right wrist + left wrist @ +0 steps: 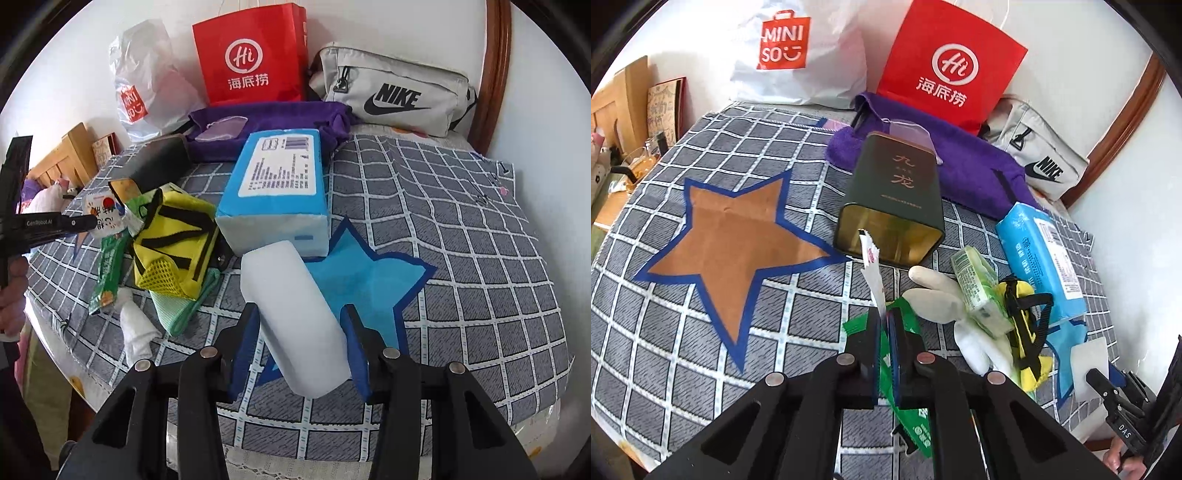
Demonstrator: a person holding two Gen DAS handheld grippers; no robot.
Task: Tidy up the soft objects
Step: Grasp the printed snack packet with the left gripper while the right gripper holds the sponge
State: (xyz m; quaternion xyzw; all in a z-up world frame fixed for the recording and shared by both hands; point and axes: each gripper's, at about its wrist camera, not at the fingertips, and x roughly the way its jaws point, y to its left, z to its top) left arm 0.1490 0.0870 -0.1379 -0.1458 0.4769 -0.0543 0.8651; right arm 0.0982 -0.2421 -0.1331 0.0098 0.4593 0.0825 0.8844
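Left claw (885, 325) is clenched on a thin white packet (872, 271) that sticks up from between its pads; a green wrapper (905, 373) lies under and around the pads. Only the left wrist view shows the brown star patch (735, 251) on the checked cloth (775, 147) to the left, the dark tin (894, 199) lying on its side with its open mouth toward the camera, a white glove (934, 295) and a small green tissue pack (979, 291) just right of the claw.

Right claw (301, 343) grasps a white foam block (295, 317), one pad against each long side, the block tilted over the blue star patch (369, 280). In the left wrist view only a corner of this block shows at the far right edge.

The blue tissue pack (277, 192) sits just beyond the block, touching the yellow mesh bag (173, 243) on its left. The right wrist view alone shows a mint cloth (177, 306) under that bag and a rolled white sock (136, 332) near the front edge.

Far back in both views: purple towel (266, 125), red paper bag (251, 59), grey waist bag (391, 92), white plastic bag (798, 55).
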